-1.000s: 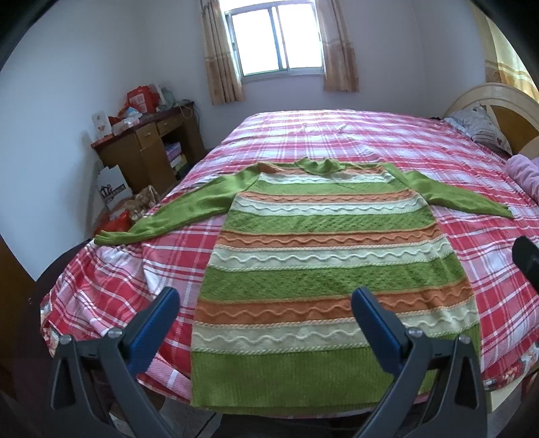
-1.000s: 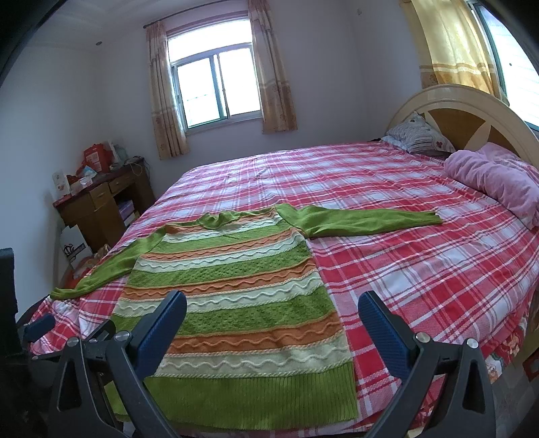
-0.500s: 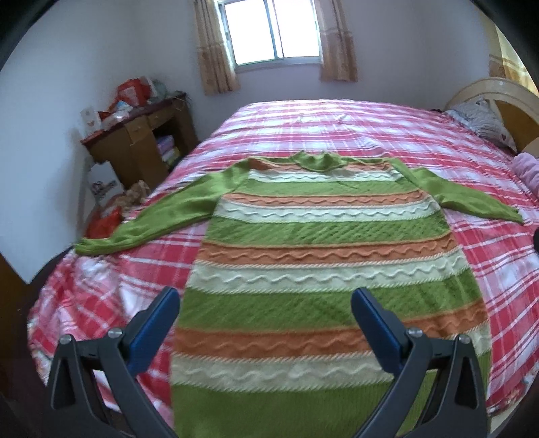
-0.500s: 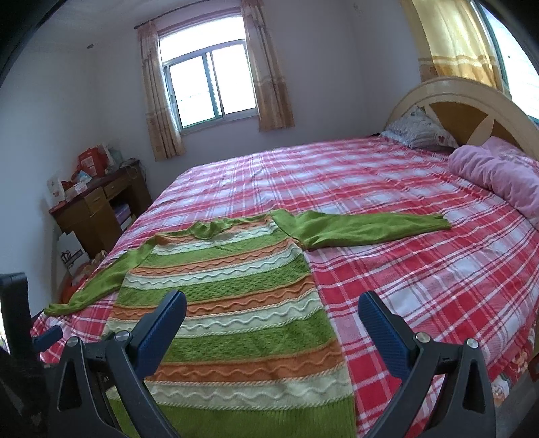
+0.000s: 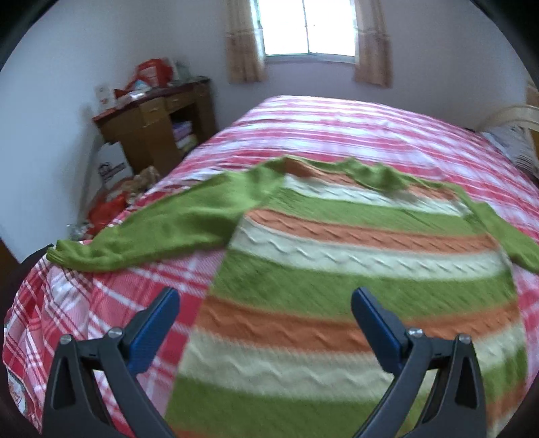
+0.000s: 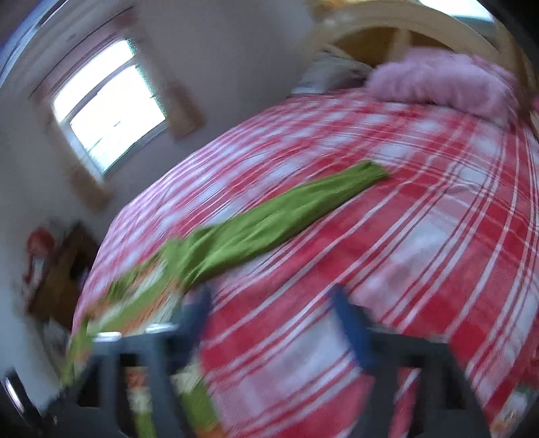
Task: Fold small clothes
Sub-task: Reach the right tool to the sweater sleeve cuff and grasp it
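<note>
Because folding needs a flat start, the striped sweater (image 5: 353,269) lies spread face-up on the red plaid bedspread (image 5: 337,128), body smoothed and both sleeves stretched out sideways, so each gripper can reach a sleeve without disturbing the rest. Its long axis runs from the hem near the foot edge of the bed up to the green collar (image 5: 374,175), which points toward the window (image 5: 308,27). The left sleeve (image 5: 161,229) trails out toward the bed's edge by the wooden desk (image 5: 158,121), and the right sleeve (image 6: 283,215) reaches toward the pink blanket (image 6: 438,81) at the headboard end.

The left gripper (image 5: 266,320) hovers above the lower left part of the sweater, its blue pads wide apart and holding nothing, one pad over the bedspread and one over the stripes. The right gripper (image 6: 273,316) is badly blurred; its jaws look spread and empty, over the bedspread just beside the sweater's right side, aimed along the right sleeve. This looks like an approach to take the sleeves first; no fold is made yet.
</note>
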The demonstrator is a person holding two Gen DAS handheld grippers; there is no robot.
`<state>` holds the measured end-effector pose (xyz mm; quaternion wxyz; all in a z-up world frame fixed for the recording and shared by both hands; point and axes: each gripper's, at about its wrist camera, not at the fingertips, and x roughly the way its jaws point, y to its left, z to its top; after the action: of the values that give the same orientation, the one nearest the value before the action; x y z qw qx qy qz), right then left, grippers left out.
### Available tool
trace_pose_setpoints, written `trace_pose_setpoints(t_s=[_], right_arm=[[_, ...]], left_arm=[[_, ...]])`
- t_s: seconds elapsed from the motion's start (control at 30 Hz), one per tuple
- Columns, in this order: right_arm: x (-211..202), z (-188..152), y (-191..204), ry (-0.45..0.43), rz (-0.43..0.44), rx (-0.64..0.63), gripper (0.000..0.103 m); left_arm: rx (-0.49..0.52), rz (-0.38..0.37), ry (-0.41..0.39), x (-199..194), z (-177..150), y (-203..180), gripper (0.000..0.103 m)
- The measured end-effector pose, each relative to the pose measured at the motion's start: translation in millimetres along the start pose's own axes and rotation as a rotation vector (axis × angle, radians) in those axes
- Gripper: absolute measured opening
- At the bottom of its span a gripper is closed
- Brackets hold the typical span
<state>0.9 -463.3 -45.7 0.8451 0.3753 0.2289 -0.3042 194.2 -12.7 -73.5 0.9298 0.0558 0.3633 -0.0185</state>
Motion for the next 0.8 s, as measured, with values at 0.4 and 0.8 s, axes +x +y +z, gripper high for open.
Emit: trace_pose_setpoints(t_s=[0.4,0.8], right_arm=[[127.0,97.4,-108.8,0.047,0.007,0.457,0.042],[175.4,127.3,-88.1,0.065,-0.112,0.330,0.012]], left_arm=[[-0.090,0.078,0.070,68.9,-6.0,20.1,0.103],[-0.140,0.006,0.071,72.1,-9.6,26.0,0.103]])
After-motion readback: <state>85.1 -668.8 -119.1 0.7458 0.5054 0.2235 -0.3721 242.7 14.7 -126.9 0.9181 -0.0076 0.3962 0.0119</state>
